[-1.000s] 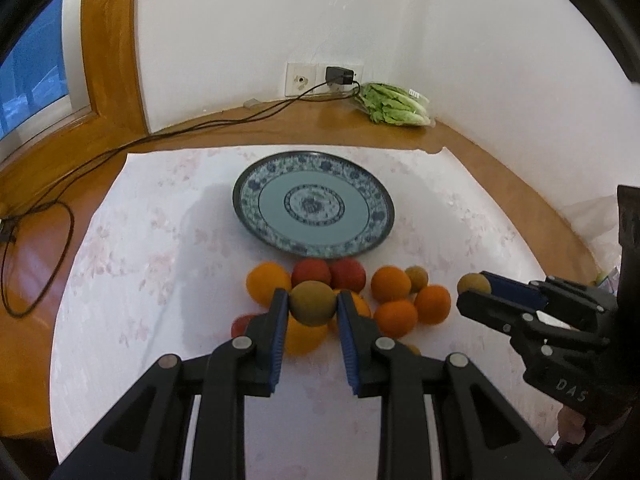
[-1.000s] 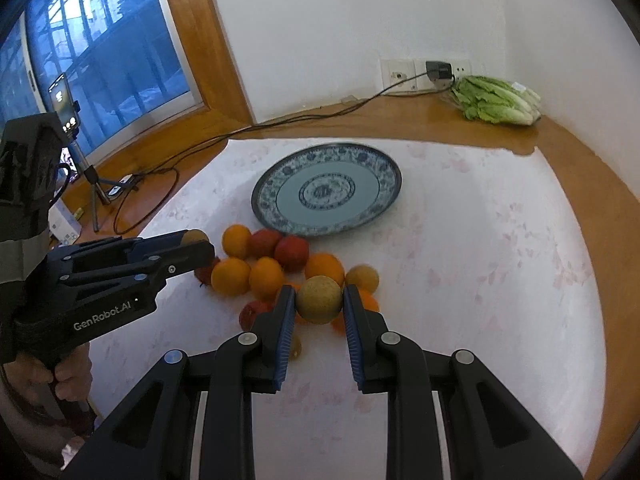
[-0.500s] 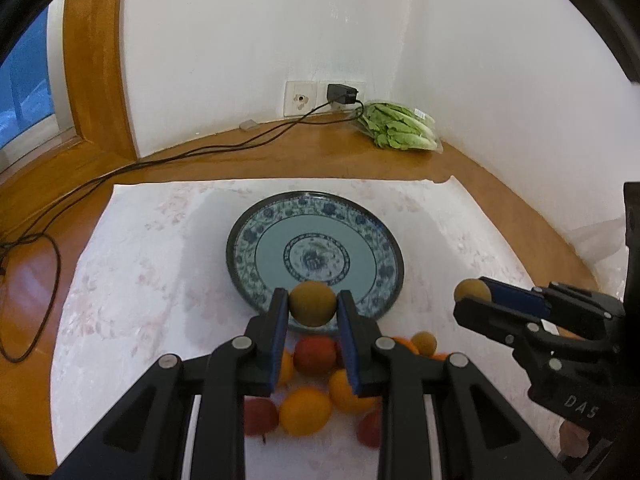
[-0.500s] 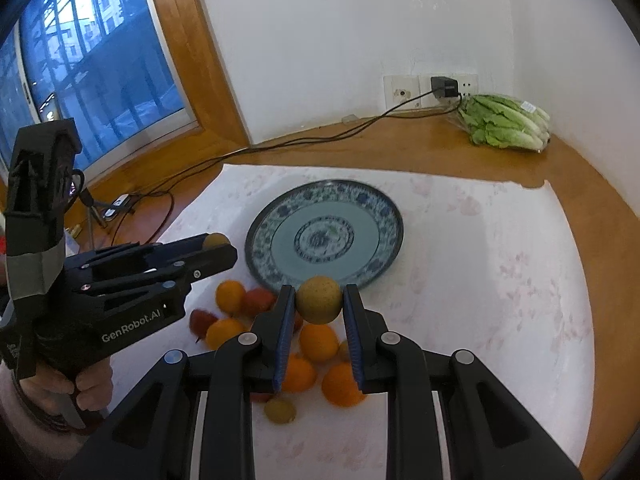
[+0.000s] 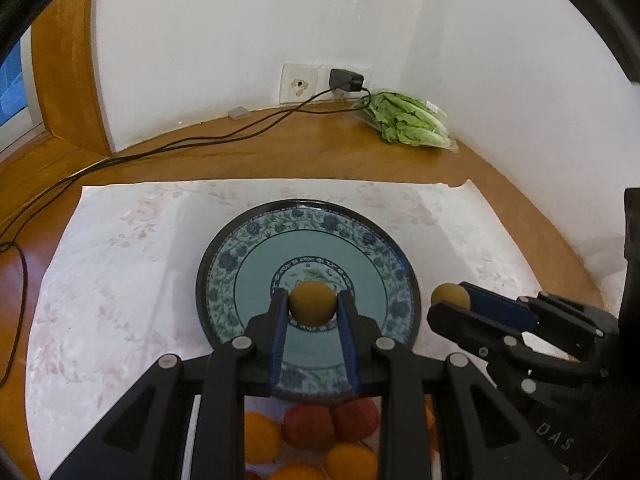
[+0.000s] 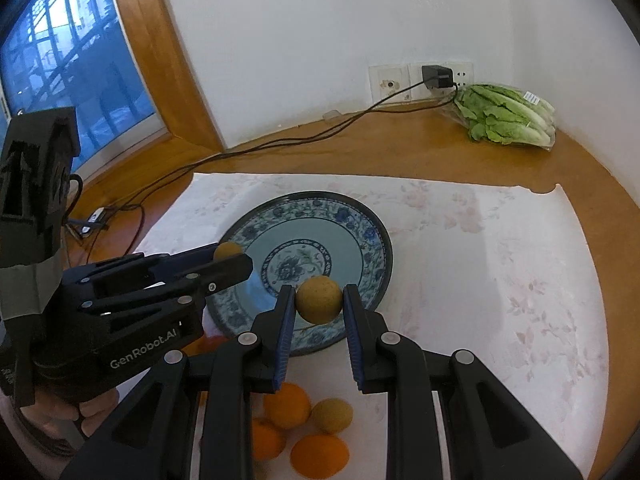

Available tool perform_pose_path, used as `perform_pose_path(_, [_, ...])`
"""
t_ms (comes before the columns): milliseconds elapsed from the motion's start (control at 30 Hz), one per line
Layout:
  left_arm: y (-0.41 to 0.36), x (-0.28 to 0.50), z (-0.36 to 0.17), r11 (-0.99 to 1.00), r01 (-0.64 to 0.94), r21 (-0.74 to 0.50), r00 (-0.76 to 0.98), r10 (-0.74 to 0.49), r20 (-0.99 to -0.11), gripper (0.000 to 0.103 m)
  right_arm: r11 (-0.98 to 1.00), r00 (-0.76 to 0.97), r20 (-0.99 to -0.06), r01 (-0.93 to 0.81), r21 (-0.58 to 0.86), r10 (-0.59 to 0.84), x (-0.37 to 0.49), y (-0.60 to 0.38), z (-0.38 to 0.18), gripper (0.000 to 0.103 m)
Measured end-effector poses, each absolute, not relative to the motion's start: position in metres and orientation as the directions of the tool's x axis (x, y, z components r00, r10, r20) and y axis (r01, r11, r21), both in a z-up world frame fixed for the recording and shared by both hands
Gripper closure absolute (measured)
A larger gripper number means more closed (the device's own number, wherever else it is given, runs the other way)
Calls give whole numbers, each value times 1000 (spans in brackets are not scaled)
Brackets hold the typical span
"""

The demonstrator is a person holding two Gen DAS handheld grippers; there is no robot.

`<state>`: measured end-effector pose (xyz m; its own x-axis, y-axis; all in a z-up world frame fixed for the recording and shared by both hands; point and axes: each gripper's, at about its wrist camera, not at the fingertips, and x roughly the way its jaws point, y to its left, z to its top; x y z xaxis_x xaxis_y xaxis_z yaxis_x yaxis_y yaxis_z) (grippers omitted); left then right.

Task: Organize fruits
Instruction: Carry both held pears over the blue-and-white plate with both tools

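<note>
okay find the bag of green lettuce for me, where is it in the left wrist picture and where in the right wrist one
Left wrist view: the bagged lettuce lies upper right of centre, on the wooden ledge in the wall corner.
Right wrist view: the bagged lettuce lies far upper right, in the same corner.
Shared landmark: the black plug in the wall socket, just left of the lettuce in both.
</note>
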<state>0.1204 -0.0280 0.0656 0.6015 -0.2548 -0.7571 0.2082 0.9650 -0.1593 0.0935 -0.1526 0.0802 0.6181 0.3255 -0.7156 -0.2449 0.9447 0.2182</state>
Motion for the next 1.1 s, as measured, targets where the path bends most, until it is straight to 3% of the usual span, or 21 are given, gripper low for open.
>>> perform_pose_path(567, [-28, 158, 25, 968, 169, -184, 524, -246, -815, 78, 948, 573, -759, -250, 198, 310, 133, -143, 50, 78])
perform_pose_path(1100, [-30, 160, 24, 969, 175, -172, 533, -240, -812, 78, 951, 552, -778, -237, 199, 300, 143, -141, 34, 78])
